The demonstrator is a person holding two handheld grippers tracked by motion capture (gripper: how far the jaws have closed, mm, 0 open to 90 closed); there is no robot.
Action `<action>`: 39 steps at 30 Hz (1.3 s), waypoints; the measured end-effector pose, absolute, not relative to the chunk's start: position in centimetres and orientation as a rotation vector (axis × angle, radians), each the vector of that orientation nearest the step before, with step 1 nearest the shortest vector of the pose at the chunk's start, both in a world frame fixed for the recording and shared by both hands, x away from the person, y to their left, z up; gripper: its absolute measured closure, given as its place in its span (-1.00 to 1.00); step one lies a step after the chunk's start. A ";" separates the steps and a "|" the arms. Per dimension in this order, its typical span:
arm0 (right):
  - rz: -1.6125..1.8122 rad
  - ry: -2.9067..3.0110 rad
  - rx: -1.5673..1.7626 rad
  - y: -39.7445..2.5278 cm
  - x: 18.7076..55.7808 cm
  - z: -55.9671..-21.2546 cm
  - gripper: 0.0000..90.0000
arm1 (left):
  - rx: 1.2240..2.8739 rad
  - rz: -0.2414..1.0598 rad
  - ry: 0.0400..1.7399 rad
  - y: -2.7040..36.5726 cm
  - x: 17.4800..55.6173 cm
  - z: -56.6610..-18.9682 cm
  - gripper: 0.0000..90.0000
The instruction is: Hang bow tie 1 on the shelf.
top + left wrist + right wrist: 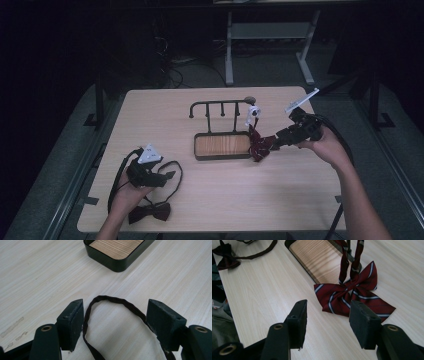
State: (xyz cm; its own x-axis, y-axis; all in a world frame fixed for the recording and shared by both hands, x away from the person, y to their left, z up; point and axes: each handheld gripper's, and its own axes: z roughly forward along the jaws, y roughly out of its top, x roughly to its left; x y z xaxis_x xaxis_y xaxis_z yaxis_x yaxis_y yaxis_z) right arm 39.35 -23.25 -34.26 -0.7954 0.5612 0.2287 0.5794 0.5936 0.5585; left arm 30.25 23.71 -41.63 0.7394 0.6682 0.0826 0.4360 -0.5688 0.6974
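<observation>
Wood-grain table [210, 200], pale and matte, carries everything here, and no brand, label or readable writing shows on any of it. At the left, near the front edge, a dark bow tie [149, 212] lies flat, its thin fabric strap [176, 172] looping up across the tabletop. The left gripper [167, 177], black with a grey three-cornered plate on top, is held low over that strap; in the left gripper view its jaws stand wide apart, released, with the crinkled strap [117, 302] arching on the table between them and touching neither pad clearly. At the middle sits a tray [196, 150] with rounded corners, a dark metal rim and a wood-patterned floor, and a dark bar rack [220, 104] with short pegs rises behind it. A red bow tie [260, 144] with white and navy stripes hangs by its band from the rack's right end, its soft folded wings resting on the table just beside the tray's right corner. At the right, the right gripper [274, 142] points at this tie; the right gripper view shows its jaws parted and empty, the striped tie [354, 293] just beyond them.
</observation>
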 end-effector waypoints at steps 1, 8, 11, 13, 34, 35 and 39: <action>-0.989 -2.774 -0.996 -23.3 39.3 -34.4 0.05 | 2.261 0.446 0.829 23.7 30.2 -41.6 -0.31; -0.989 -2.755 -1.003 -23.8 38.9 -35.5 0.02 | 2.258 0.449 0.826 23.7 30.2 -41.7 -0.31; -0.987 -2.757 -1.001 -23.8 38.6 -35.8 0.01 | 2.256 0.448 0.826 23.6 30.2 -41.7 -0.31; -0.982 -2.753 -1.002 -23.8 38.4 -36.0 0.01 | 2.259 0.448 0.826 23.6 30.2 -41.7 -0.31; -0.985 -2.741 -1.017 -24.6 36.6 -38.2 -0.05 | 2.256 0.448 0.821 23.6 30.2 -41.7 -0.31; -0.988 -2.741 -1.017 -24.6 36.5 -38.2 -0.06 | 2.256 0.448 0.822 23.6 30.2 -41.7 -0.31; -0.990 -2.740 -1.036 -24.8 36.1 -38.6 -0.10 | 2.256 0.447 0.825 23.6 30.2 -41.7 -0.31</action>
